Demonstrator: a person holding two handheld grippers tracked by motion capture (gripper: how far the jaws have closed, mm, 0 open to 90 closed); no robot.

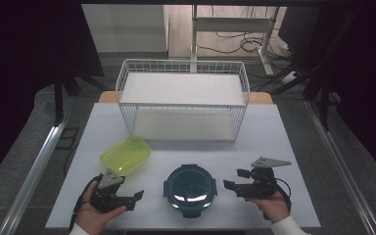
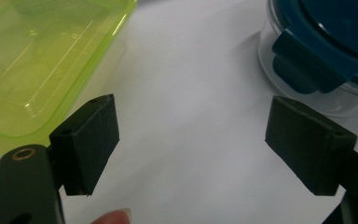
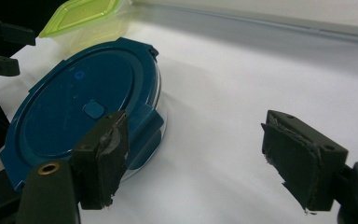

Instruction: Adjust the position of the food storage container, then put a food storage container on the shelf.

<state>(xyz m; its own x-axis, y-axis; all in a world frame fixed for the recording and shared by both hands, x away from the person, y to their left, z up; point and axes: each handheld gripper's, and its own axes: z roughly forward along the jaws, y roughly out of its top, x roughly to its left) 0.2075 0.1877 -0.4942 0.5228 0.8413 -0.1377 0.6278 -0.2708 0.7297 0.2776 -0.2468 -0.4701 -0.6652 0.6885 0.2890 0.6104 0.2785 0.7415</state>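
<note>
A round clear container with a dark blue clip lid (image 1: 189,189) sits near the table's front edge, between the two grippers. A yellow-green rectangular lidded box (image 1: 126,155) lies to its left, slightly farther back. My left gripper (image 1: 136,198) rests low at the front left, open, with nothing between its jaws; its view has the green box (image 2: 37,60) at left and the blue lid (image 2: 326,42) at right. My right gripper (image 1: 234,180) is open and points left at the round container (image 3: 79,116), close beside it but apart.
A white wire two-tier rack (image 1: 183,98) stands across the back of the white table (image 1: 269,142). Bare table lies between the rack and the containers. Dark floor and table legs lie beyond.
</note>
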